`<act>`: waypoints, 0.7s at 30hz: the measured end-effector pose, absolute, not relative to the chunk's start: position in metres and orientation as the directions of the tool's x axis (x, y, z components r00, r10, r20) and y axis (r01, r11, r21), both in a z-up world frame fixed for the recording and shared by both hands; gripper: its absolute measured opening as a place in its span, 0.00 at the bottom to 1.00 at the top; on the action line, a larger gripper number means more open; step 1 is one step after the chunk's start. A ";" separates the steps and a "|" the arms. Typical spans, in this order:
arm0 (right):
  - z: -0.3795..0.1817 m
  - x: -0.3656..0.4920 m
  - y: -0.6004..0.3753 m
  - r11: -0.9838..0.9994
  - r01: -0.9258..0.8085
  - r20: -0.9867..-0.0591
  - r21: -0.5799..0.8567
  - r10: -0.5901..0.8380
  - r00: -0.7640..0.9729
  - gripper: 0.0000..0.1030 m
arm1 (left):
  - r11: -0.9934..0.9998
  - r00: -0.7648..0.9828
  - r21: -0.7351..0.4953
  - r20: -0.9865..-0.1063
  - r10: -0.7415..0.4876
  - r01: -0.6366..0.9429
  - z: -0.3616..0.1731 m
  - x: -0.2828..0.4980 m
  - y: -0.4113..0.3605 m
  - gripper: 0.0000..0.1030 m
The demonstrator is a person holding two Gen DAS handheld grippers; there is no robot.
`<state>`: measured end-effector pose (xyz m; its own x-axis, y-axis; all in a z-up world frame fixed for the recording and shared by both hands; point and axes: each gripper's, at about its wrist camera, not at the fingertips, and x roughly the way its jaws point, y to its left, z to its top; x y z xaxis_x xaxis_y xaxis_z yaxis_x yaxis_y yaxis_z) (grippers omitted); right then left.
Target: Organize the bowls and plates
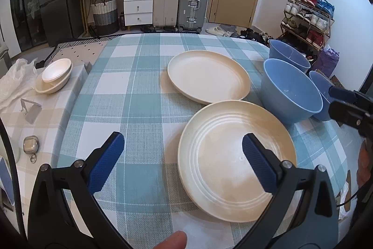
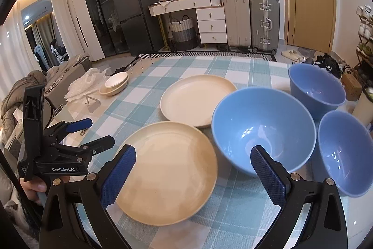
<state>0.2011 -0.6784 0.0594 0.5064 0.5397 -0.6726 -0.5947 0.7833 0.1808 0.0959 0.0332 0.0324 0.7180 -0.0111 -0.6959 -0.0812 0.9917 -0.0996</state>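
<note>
Two cream plates lie on the checked tablecloth: a near one [image 1: 233, 162] [image 2: 167, 169] and a far one [image 1: 207, 76] [image 2: 195, 99]. To their right stand three blue bowls: a large middle one [image 1: 291, 95] [image 2: 263, 127], a far one [image 1: 288, 57] [image 2: 317, 85] and a near right one [image 1: 320, 90] [image 2: 345, 151]. My left gripper [image 1: 183, 138] [image 2: 100, 131] hangs open above the near plate's left rim, holding nothing. My right gripper [image 2: 193, 152] [image 1: 332, 100] is open and empty above the gap between the near plate and the middle bowl.
Small white bowls [image 1: 56, 75] [image 2: 115, 83] are stacked at the table's far left beside a crumpled plastic bag [image 1: 16, 78]. A metal stand [image 1: 30, 110] and an earbud case [image 1: 31, 144] lie along the left edge. Suitcases, drawers and a shoe rack stand behind the table.
</note>
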 end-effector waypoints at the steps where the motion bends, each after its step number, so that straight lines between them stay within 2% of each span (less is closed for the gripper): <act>1: 0.063 0.203 -0.679 0.784 -0.596 -0.670 0.174 0.538 0.511 0.99 | 0.992 0.719 -0.098 -0.695 -0.010 -0.081 0.034 0.098 0.034 0.98; 21: 0.115 0.266 -0.688 0.779 -0.603 -0.652 0.171 0.548 0.524 0.99 | 0.987 0.730 -0.112 -0.684 0.005 -0.111 0.063 0.139 0.050 0.98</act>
